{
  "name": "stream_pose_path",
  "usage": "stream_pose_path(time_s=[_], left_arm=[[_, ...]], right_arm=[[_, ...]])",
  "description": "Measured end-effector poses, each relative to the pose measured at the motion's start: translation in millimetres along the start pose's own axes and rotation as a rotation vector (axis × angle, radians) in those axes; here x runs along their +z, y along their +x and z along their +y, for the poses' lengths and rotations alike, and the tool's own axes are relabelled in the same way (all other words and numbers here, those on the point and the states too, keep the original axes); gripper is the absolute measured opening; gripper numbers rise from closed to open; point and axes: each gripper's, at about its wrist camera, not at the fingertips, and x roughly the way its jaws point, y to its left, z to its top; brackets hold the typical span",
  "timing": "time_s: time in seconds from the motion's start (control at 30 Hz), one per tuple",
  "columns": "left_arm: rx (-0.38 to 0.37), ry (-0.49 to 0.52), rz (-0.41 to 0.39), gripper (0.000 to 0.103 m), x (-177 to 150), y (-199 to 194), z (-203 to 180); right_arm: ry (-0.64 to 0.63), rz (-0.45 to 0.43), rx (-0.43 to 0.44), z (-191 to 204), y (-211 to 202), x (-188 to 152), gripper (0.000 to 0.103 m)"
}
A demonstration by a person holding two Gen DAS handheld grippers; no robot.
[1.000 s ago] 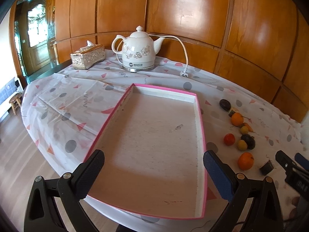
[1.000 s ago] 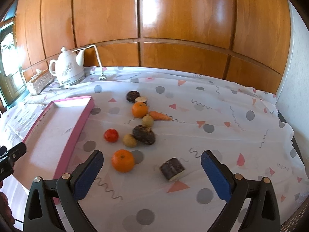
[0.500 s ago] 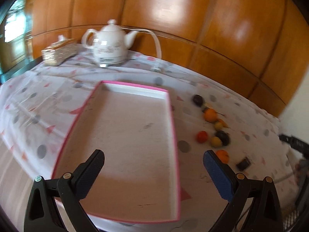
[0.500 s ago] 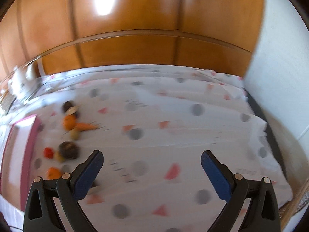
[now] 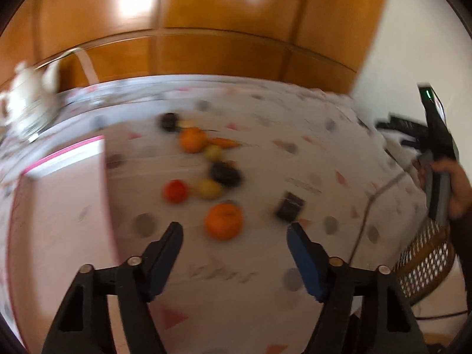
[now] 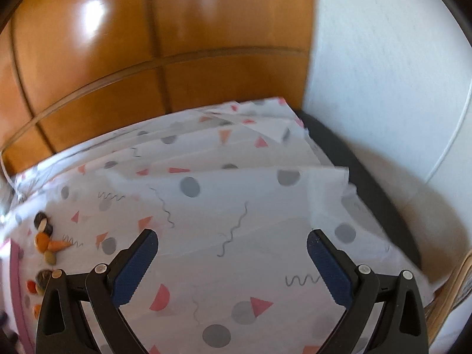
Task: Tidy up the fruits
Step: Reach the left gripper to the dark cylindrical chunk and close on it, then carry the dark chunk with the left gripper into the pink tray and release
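While its jaws are closing on nothing, the left gripper [image 5: 234,233] is held above an orange [image 5: 223,221]; the right gripper [image 6: 232,246] is spread, empty, over the tablecloth [image 6: 265,194].

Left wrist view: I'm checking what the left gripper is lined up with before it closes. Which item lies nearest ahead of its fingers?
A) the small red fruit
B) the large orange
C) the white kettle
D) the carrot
B: the large orange sits on the tablecloth just beyond the closing left gripper, with nothing between its fingers.
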Motion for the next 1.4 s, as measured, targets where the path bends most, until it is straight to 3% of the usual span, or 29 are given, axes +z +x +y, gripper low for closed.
stream_pose_path(time_s=[0.17, 0.5, 0.53, 0.67, 0.87, 1.0, 1.2, 1.4], left_arm=[[-0.072, 0.088, 0.055, 0.057, 12, 35, -31], [-0.047, 0.163, 0.134, 0.051, 23, 97, -59], [-0.044, 0.166, 0.145, 0.033, 22, 102, -59], [-0.063, 0.146, 0.135, 0.03, 18, 101, -58], [-0.058, -0.012, 0.032, 0.03, 21, 55, -22], [0.011, -0.17, -0.039, 0.03, 21, 20, 29], [0.211, -0.397, -0.054, 0.03, -8, -13, 120], [0.38, -0.53, -0.012, 0.03, -45, -23, 183]], right_arm=[[0.004, -0.018, 0.025, 2, -2, 0, 0.103], [-0.002, -0.021, 0.071, 8, -1, -1, 0.103], [-0.002, -0.016, 0.073, 8, 0, -1, 0.103], [-0.007, -0.008, 0.074, 9, 2, -1, 0.098], [-0.012, 0.004, 0.061, 10, 4, -2, 0.093], [-0.029, 0.008, 0.05, 12, 5, -3, 0.093], [-0.052, 0.01, 0.04, 16, 6, -4, 0.092], [-0.081, 0.011, 0.031, 21, 6, -5, 0.089]])
